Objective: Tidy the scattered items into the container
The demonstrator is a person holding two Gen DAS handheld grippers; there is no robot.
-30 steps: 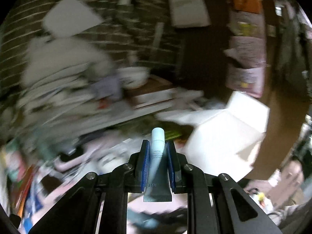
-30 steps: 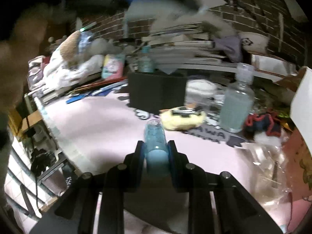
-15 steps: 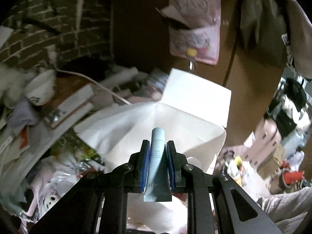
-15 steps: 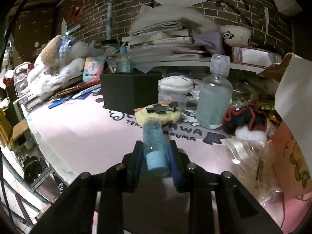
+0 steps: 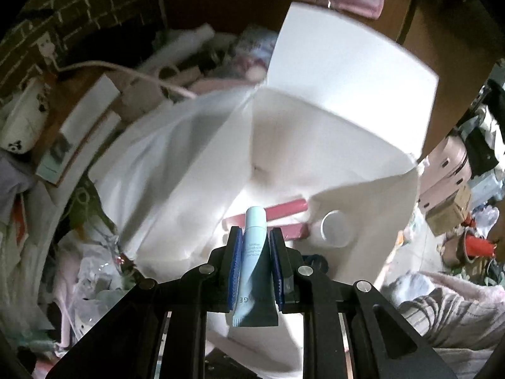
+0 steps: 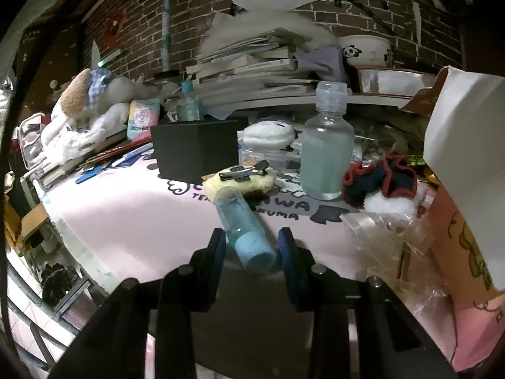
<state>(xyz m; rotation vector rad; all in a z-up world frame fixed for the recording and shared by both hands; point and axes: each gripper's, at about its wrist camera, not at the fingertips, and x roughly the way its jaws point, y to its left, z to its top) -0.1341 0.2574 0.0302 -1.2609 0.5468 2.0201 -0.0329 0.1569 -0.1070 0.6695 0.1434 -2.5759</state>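
Pale-blue tube (image 5: pixel 254 249) stands clamped in your left gripper (image 5: pixel 255 260), cap forward, directly above the open white container (image 5: pixel 315 145). Your right gripper (image 6: pixel 252 246) is opening around a blue bottle (image 6: pixel 244 229) lying askew on the pink desk mat (image 6: pixel 132 214).

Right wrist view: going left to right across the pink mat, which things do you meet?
Plush toy → black box → yellow puff with a hair clip → clear bottle → black and red scrunchie → white container flap.
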